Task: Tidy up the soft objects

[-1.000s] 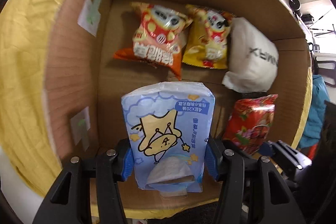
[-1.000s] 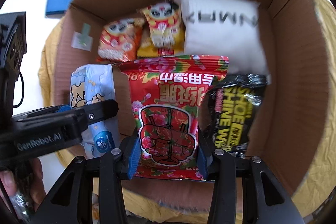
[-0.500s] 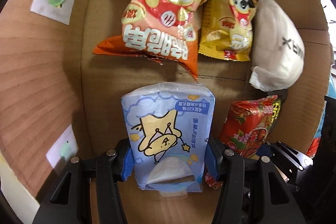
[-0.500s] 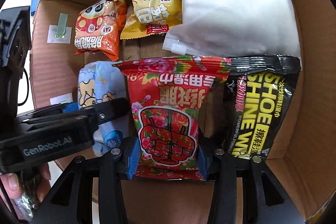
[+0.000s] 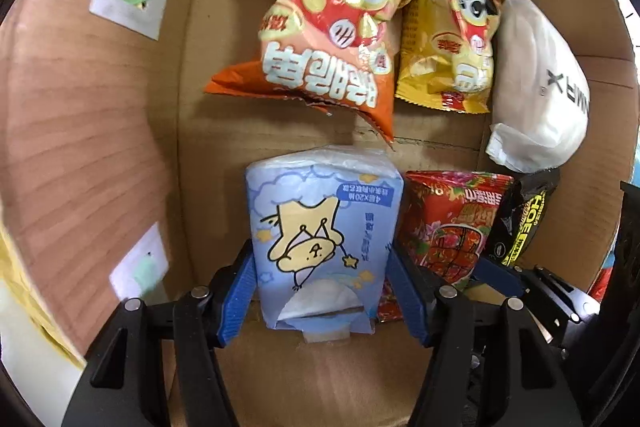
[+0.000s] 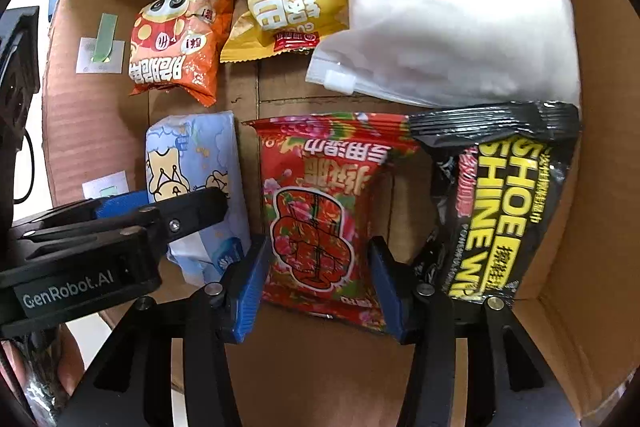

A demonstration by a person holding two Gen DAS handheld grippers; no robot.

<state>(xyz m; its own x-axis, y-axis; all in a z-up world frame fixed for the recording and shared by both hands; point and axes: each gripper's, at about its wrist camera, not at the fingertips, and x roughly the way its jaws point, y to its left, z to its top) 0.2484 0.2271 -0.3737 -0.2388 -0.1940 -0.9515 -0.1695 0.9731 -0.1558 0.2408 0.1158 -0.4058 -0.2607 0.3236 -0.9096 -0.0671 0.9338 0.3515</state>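
Note:
My left gripper (image 5: pixel 320 287) is shut on a light-blue tissue pack (image 5: pixel 324 227) with a cartoon bear, low inside the cardboard box (image 5: pixel 80 147) near its left wall. My right gripper (image 6: pixel 316 287) is shut on a red floral wipes pack (image 6: pixel 320 203), held just right of the tissue pack (image 6: pixel 196 155). The left gripper also shows in the right wrist view (image 6: pixel 160 219). The red pack shows in the left wrist view (image 5: pixel 448 227).
On the box floor lie an orange panda snack bag (image 5: pixel 328 43), a yellow panda snack bag (image 5: pixel 448 35), a white zip pouch (image 6: pixel 452 7) and a black shoe-shine wipes pack (image 6: pixel 504 211) against the right wall (image 6: pixel 592 187). Yellow cloth lies under the box (image 5: pixel 24 287).
Both grippers have moved down and deeper into the box with their packs. The packs now sit close to the box floor, side by side.

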